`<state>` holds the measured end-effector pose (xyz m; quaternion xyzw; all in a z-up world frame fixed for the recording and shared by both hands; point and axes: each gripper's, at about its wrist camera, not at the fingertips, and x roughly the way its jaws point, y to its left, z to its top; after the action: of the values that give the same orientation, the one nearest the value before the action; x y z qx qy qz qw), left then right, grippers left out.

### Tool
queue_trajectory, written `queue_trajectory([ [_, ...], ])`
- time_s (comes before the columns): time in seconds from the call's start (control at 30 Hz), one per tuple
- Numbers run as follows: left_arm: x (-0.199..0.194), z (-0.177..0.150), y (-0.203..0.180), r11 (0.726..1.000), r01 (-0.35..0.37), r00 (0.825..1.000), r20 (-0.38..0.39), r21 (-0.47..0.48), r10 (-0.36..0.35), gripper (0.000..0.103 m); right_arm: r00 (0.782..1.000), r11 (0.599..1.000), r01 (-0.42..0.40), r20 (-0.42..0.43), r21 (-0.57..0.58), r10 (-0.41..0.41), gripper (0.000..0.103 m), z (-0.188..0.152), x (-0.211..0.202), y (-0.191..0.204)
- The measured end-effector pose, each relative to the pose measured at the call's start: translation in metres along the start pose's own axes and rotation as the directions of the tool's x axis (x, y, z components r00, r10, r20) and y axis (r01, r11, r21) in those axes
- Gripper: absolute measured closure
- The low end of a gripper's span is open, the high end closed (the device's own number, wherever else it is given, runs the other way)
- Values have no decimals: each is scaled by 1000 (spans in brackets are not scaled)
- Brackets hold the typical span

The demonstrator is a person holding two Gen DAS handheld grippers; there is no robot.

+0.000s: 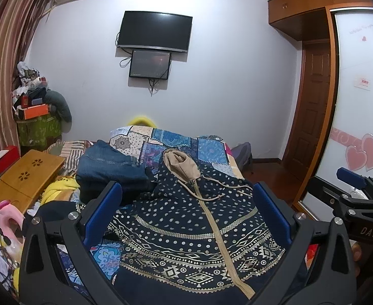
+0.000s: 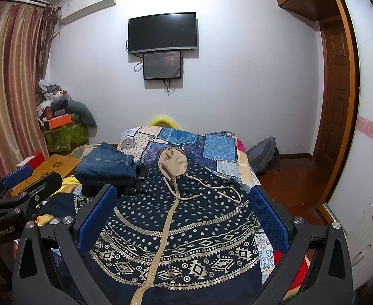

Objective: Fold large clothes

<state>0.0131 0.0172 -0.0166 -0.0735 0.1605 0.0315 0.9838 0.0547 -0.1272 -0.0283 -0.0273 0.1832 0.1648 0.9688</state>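
Hoodie (image 1: 186, 228) lies flat, zipped, front up on patchwork bed cover (image 1: 171, 139), hood toward far wall; no fold visible yet. Sleeves not clearly seen. Jeans (image 1: 107, 165) already folded, stacked at left, so approx. one item done. Left gripper (image 1: 186, 211) & right gripper (image 2: 184, 216) hover above hoodie, fingers spread wide, holding nothing. Whole hoodie fold left, judging by pics.
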Motion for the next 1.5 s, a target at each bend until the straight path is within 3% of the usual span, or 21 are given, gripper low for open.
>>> queue_trajectory([
  [0.2,19,-3,14,999,-22,999,-46,-29,21,0,999,1000,-2,-42,3,2,0,-2,16,-1],
  [0.37,43,-8,35,995,-80,992,-97,-55,75,0,996,1000,8,-90,-5,-8,0,-6,35,-2],
  [0.53,70,-17,72,980,-165,977,-158,-115,146,0,987,999,36,-155,-12,-37,0,-10,65,-5],
  [0.67,86,-25,108,955,-261,952,-202,-145,229,0,977,999,50,-208,-16,-53,0,-14,86,-9],
  [0.83,105,-35,181,894,-379,908,-284,-241,308,0,954,997,78,-288,-15,-79,0,-17,117,-18],
  [1.07,129,-61,273,798,-483,848,-422,-362,322,2,920,998,54,-389,24,-41,0,-21,160,-28],
  [1.27,157,-104,324,733,-476,825,-535,-485,181,12,887,1000,11,-462,26,2,0,-27,192,-29],
  [1.4,175,-141,348,657,-472,807,-587,-588,54,20,853,999,-22,-520,43,41,0,-36,211,-27],
  [1.5,186,-164,359,600,-486,794,-608,-635,0,30,832,998,-32,-552,53,56,0,-43,221,-27],
])
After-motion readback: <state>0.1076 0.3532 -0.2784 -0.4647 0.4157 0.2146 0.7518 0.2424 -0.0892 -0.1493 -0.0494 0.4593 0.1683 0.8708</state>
